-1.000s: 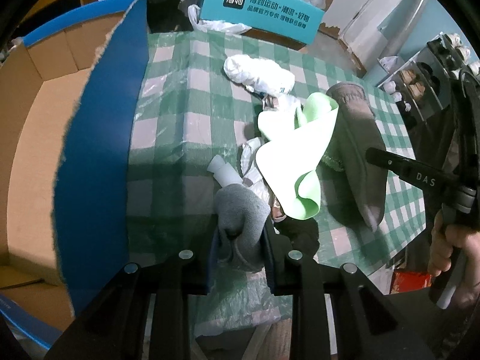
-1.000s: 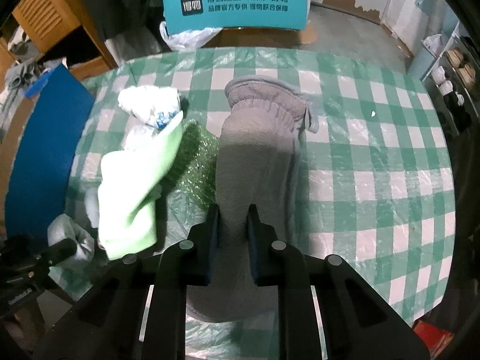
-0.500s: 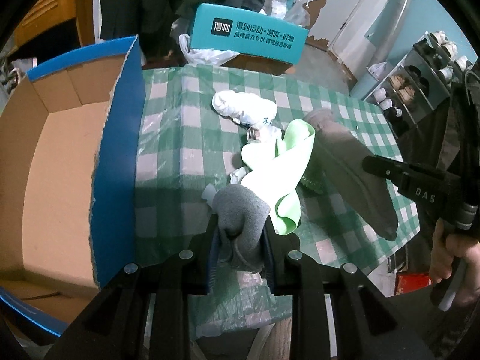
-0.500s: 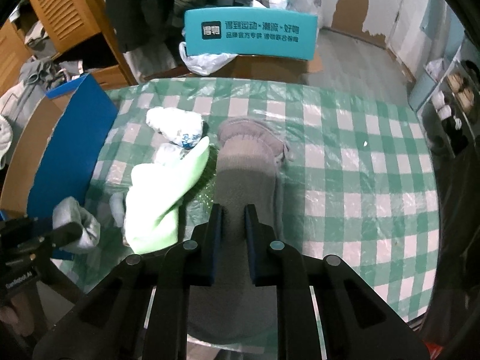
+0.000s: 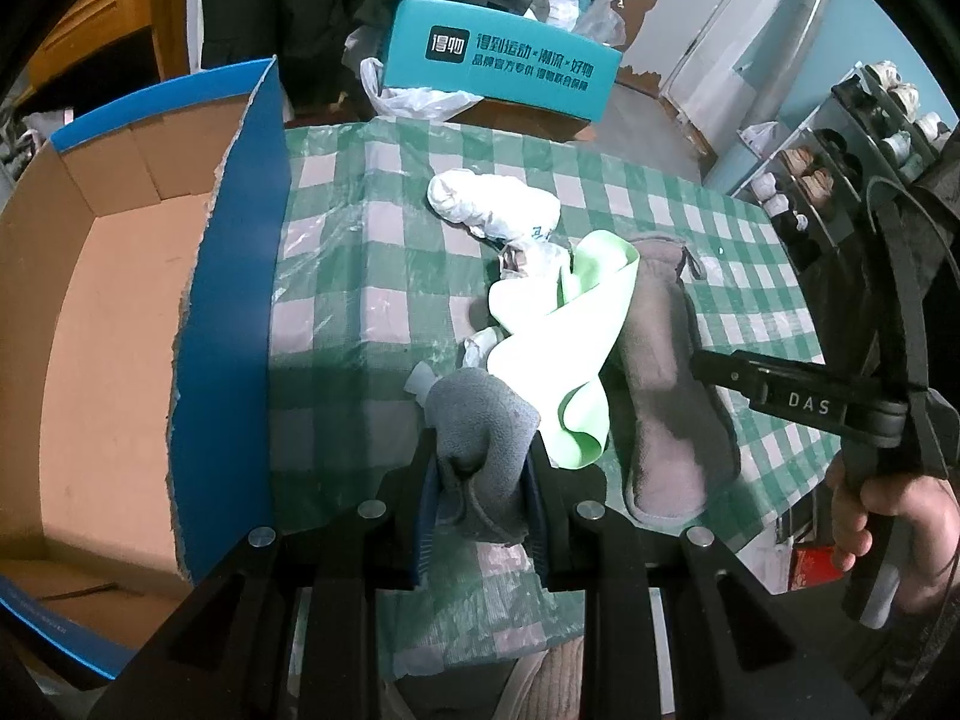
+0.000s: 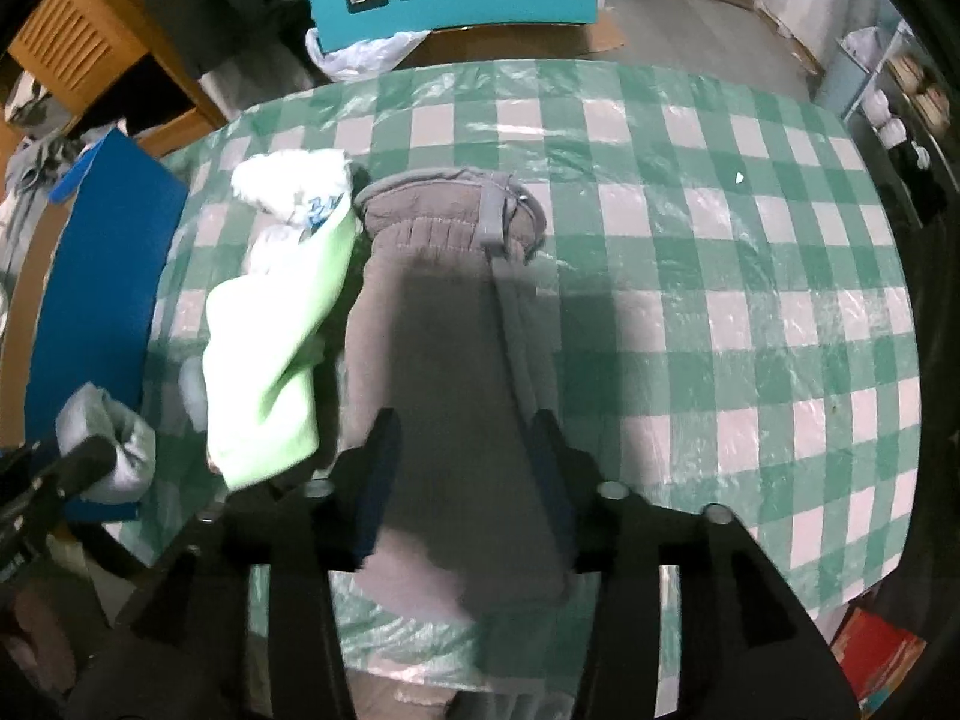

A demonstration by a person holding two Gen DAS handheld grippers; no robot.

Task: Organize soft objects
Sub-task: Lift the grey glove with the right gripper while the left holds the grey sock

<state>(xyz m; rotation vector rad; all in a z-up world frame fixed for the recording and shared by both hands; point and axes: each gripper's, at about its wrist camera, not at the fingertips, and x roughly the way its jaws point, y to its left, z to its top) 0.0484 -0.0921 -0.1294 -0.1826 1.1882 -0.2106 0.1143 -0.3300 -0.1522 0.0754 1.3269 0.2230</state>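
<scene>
My left gripper [image 5: 480, 468] is shut on a rolled grey sock [image 5: 483, 420] and holds it over the table's near edge, right of the open cardboard box [image 5: 108, 360]. The sock also shows in the right wrist view [image 6: 114, 444]. My right gripper [image 6: 462, 456] is open, its jaws spread over a long grey glove [image 6: 444, 312] that lies flat on the checked tablecloth [image 6: 720, 240]. The glove [image 5: 660, 360] and right gripper [image 5: 702, 360] show in the left wrist view. A light green cloth [image 5: 558, 336] lies left of the glove, also in the right wrist view [image 6: 270, 348].
A white crumpled bundle [image 5: 492, 204] lies further back on the table. A teal printed box [image 5: 504, 54] stands beyond the far edge. The cardboard box's blue flap [image 5: 234, 300] stands along the table's left side. A shoe rack [image 5: 840, 150] is at the right.
My right gripper has opened and let go of the grey glove, which now lies flat. My left gripper, still holding the sock, has drawn back and up slightly from the table.
</scene>
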